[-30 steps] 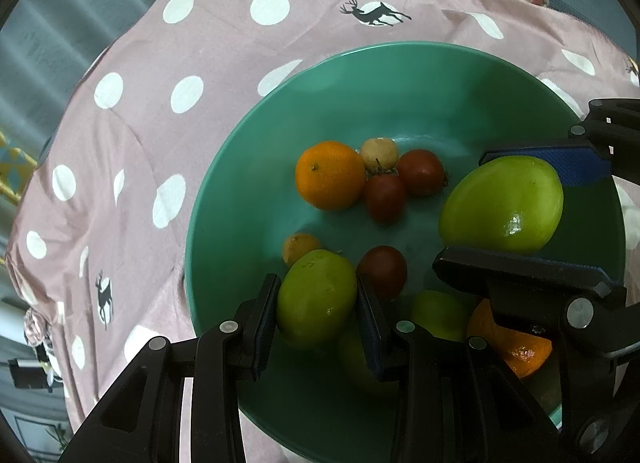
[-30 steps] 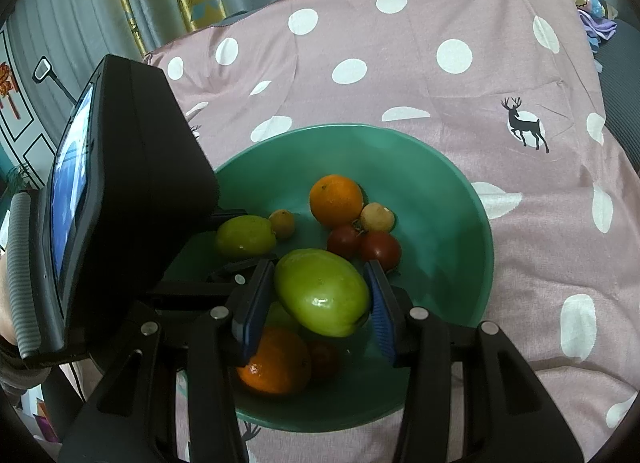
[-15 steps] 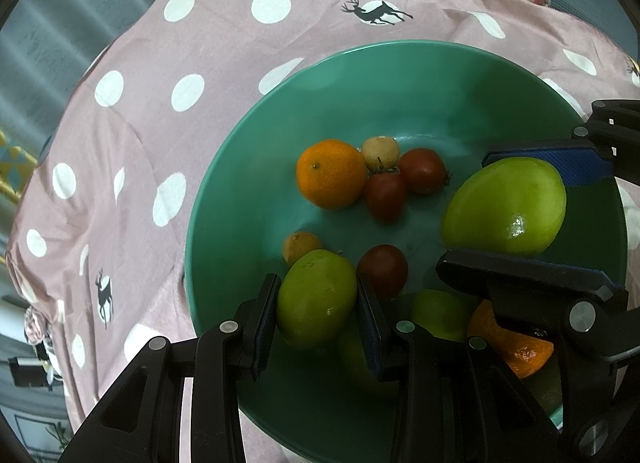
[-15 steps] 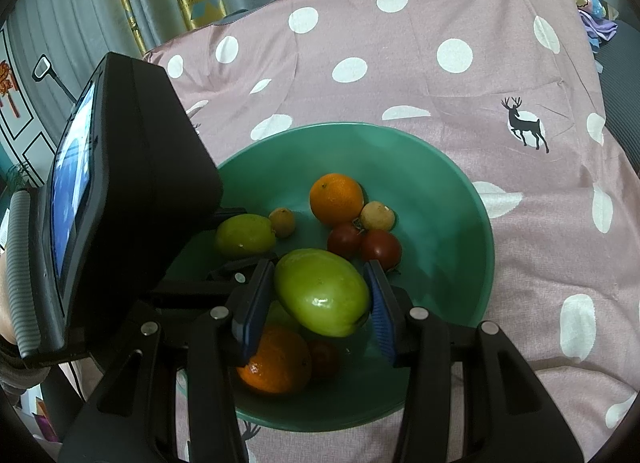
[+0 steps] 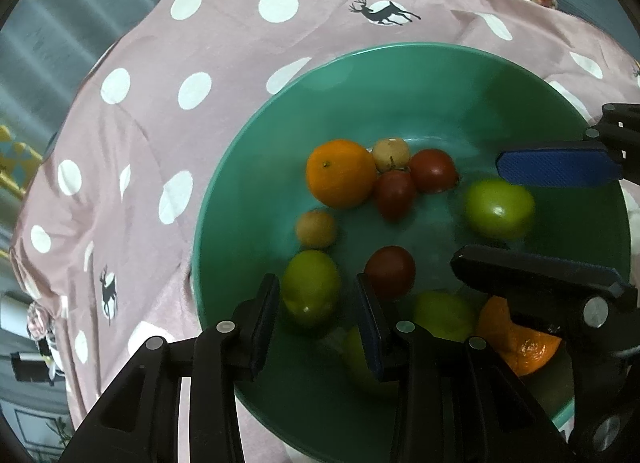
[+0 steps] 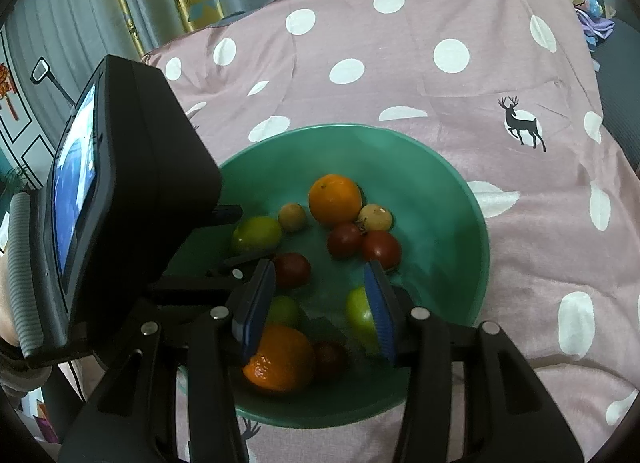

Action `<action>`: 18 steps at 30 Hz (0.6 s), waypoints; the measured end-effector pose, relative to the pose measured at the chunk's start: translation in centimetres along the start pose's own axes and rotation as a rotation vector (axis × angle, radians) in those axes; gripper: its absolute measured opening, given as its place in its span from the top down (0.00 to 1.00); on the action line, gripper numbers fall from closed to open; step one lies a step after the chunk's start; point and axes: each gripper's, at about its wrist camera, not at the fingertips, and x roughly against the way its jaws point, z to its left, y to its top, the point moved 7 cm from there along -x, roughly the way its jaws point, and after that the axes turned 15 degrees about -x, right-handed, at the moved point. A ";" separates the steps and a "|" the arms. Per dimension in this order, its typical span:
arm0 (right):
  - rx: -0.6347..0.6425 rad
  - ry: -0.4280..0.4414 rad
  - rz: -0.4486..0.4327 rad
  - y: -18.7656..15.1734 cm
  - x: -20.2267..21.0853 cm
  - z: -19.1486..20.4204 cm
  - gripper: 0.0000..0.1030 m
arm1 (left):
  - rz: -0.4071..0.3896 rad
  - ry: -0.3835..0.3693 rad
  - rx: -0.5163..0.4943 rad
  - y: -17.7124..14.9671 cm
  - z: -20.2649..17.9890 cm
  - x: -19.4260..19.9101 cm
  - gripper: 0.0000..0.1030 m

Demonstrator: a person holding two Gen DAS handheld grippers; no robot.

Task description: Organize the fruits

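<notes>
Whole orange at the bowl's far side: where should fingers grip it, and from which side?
Grip the orange across its middle from above, fingers on its near and far sides: those look free, while a tomato and pale small fruit crowd its right.

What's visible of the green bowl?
The green bowl is round, wide and deep, smooth and glossy like glazed ceramic or plastic, with a plain inside. It sits upright on the pink polka-dot cloth. Loose on its floor lie two oranges, green fruits, dark red ones and small tan ones. The left gripper and right gripper hang over its near side, hiding part of the rim.
</notes>
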 end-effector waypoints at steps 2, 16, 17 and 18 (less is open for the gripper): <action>-0.002 0.000 -0.002 0.0 0.1 0.0 0.54 | -0.001 0.005 0.004 0.0 0.1 0.2 0.52; -0.035 -0.001 -0.057 0.5 2.4 -0.2 0.37 | -0.045 0.022 0.037 0.2 0.2 2.4 0.24; -0.038 -0.002 -0.060 0.5 2.6 -0.2 0.34 | -0.047 0.025 0.040 0.1 0.2 2.6 0.23; -0.040 -0.004 -0.064 0.5 2.7 -0.2 0.31 | -0.047 0.031 0.043 0.0 0.3 2.8 0.20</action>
